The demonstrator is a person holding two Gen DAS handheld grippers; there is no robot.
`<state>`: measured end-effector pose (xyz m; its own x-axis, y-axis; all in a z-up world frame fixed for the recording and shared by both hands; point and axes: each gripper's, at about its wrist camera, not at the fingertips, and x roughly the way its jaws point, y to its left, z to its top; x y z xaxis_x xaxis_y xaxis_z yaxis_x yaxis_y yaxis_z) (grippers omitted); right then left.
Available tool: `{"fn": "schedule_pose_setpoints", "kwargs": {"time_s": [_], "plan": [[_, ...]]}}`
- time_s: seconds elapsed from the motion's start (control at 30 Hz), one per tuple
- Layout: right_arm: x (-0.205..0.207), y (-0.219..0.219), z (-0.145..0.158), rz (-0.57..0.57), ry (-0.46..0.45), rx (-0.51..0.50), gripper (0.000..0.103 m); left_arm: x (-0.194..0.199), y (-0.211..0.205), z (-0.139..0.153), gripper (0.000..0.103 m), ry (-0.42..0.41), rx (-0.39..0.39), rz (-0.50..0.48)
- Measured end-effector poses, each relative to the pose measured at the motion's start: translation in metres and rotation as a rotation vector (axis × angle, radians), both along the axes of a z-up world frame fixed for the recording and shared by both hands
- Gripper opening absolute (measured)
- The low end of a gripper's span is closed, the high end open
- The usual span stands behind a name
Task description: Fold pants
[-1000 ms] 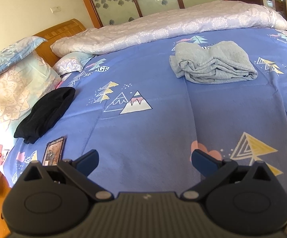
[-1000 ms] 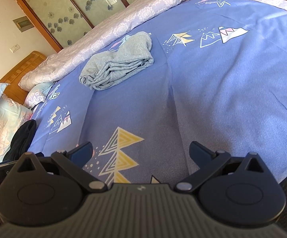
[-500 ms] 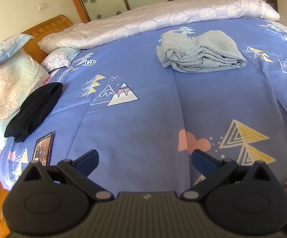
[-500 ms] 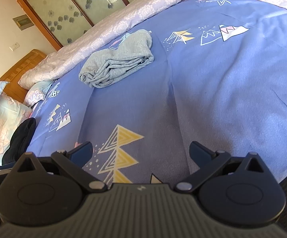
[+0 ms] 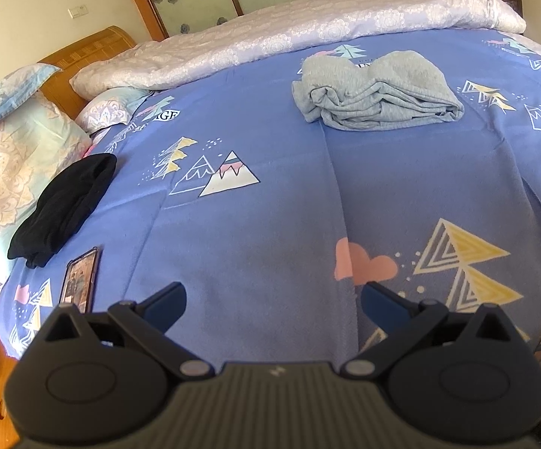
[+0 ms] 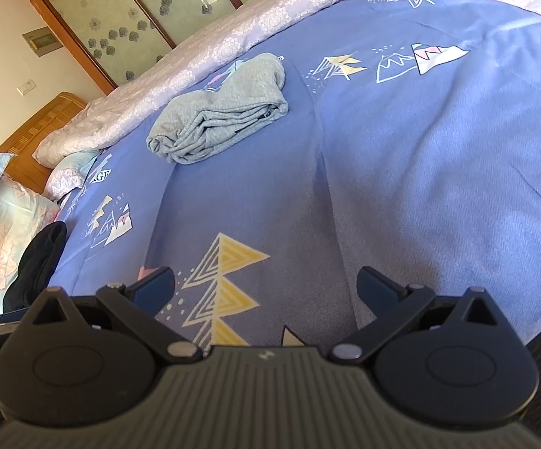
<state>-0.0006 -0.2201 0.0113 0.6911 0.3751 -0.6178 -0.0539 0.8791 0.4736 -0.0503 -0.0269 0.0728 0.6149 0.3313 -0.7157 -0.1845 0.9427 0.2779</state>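
The gray pants (image 5: 377, 95) are seen folded up on the bed (image 5: 270, 224). Both the left gripper (image 5: 272, 305) and right gripper (image 6: 266, 286) are held wide, gripping nothing. The folding looks done; probably nothing more is needed.

I can read only one text: the letters "AGE", in dark print on a white patch of the blue bedsheet (image 5: 270, 224), near the pillow (image 5: 113, 112); its beginning is hidden.

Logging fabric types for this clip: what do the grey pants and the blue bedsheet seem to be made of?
Grey pants: soft heathered knit, probably cotton jersey; matte, with limp rounded folds. Blue bedsheet: woven, likely cotton; a fine herringbone-like texture shows up close, matte, with printed mountains and triangles.
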Motion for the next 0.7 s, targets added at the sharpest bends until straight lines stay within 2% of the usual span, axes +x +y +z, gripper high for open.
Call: {"fn": "schedule_pose_setpoints", "kwargs": {"time_s": [0.7], "plan": [[-0.0005, -0.0001, -0.0032, 0.002, -0.001, -0.002, 0.103, 0.0028, 0.0031, -0.0054, 0.103, 0.049, -0.052, -0.003]]}}
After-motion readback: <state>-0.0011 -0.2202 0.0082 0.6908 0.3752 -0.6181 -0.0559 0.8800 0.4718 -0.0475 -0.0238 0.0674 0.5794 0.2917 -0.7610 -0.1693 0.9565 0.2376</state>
